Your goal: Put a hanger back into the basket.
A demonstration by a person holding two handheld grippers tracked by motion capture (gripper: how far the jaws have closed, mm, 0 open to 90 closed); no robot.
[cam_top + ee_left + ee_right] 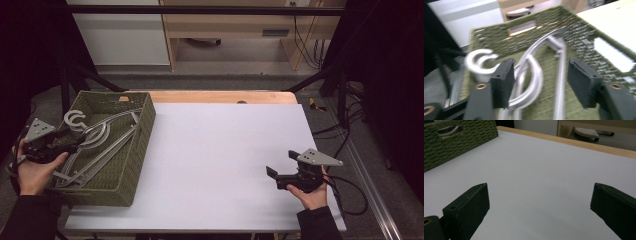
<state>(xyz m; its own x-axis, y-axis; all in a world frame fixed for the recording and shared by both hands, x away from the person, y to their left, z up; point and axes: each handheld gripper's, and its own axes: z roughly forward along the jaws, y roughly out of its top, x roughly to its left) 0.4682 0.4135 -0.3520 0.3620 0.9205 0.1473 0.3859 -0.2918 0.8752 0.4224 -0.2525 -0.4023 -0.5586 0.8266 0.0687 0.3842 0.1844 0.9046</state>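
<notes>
A green woven basket point(142, 145) stands at the left end of the table and holds several grey clothes hangers point(107, 142), their hooks point(75, 119) curling over its left rim. My left gripper point(75, 140) hovers over that left rim, pointing into the basket. In the left gripper view its jaws point(540, 82) stand apart, with the hangers' necks point(534, 75) lying below and between them and neither pad pressing on them. My right gripper point(283, 163) is held low over the white table surface point(536, 170) at the right. It is open with nothing between its fingers.
The basket point(456, 142) has a handle slot in its end wall. A wooden strip point(220, 96) runs along the table's far edge. Black frame bars stand at both sides, and cables trail off the right edge point(350, 200).
</notes>
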